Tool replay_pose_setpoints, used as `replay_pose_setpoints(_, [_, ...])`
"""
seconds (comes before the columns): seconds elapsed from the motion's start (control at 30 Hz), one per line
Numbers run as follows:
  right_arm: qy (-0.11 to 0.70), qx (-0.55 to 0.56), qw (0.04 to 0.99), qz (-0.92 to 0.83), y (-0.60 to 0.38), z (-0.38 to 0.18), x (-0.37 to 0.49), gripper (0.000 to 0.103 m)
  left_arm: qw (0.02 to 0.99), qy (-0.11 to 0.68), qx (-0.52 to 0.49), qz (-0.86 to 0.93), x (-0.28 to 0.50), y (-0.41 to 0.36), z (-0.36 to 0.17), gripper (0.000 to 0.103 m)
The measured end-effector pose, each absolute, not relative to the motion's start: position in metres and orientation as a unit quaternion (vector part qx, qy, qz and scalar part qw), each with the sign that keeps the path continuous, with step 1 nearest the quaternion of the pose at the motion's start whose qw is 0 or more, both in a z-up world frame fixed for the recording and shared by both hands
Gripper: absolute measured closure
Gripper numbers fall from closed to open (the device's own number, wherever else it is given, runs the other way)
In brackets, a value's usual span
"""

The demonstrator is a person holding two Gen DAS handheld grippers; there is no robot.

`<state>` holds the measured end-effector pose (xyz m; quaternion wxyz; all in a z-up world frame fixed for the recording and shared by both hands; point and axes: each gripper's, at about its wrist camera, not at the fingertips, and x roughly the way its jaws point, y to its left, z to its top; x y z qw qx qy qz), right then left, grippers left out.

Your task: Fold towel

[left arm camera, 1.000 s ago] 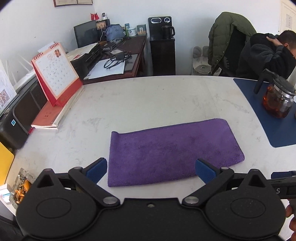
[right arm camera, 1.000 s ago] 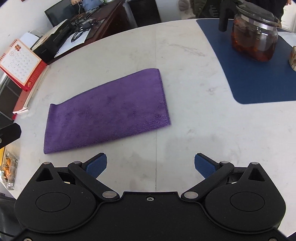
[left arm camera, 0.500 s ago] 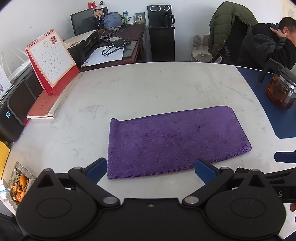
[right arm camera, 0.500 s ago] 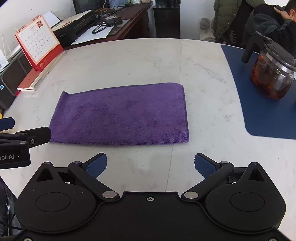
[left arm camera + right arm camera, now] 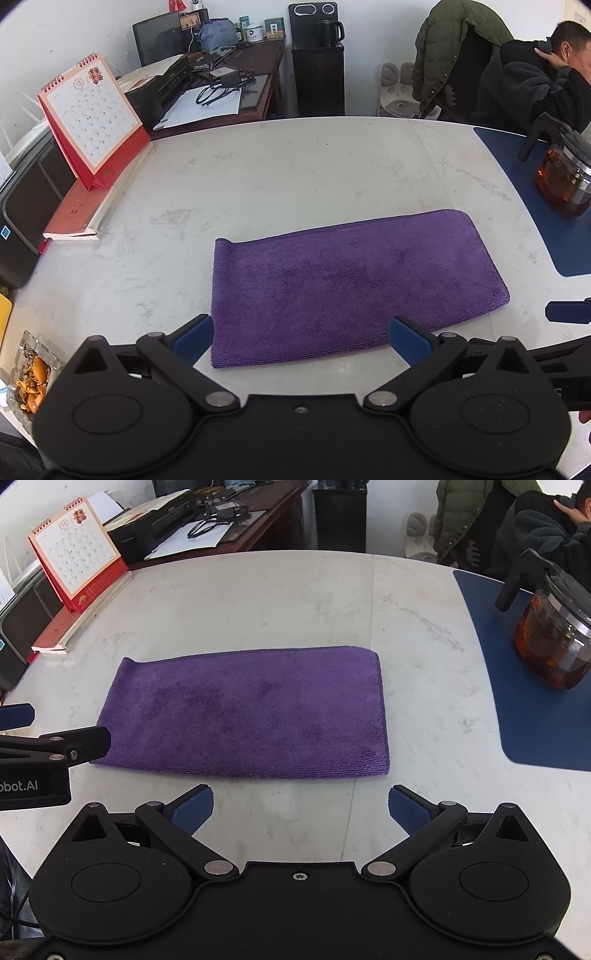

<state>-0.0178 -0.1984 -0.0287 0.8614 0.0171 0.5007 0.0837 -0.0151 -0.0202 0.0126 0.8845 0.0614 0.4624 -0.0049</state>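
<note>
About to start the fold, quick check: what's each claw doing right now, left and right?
Left claw: open, holding nothing, at the purple towel's near edge.
Right claw: open, empty, just short of the towel.

Colours in front of you: purple on pale marble.

Your plush purple microfibre towel [image 5: 251, 709] is one solid shade, lying on a white marble-look table [image 5: 295, 602] mottled with faint grey veins. Your left gripper [image 5: 301, 338] and right gripper [image 5: 301, 808] are matte black with ribbed blue pads [image 5: 408, 808]. A flat navy blue mat [image 5: 491, 635] carries a glass teapot with black lid [image 5: 550, 635] holding amber-red tea. The red-framed desk calendar [image 5: 96, 122] shows a pale pink gridded page.
</note>
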Motion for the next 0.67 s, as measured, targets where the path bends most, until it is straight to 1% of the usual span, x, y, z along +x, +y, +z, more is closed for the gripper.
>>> replay_pose_setpoints(0.67, [0.518,0.028,0.852,0.074,-0.206,-0.037,-0.008,0.0,0.875,0.477,0.076,-0.016,-0.006,-0.027,0.001,0.001])
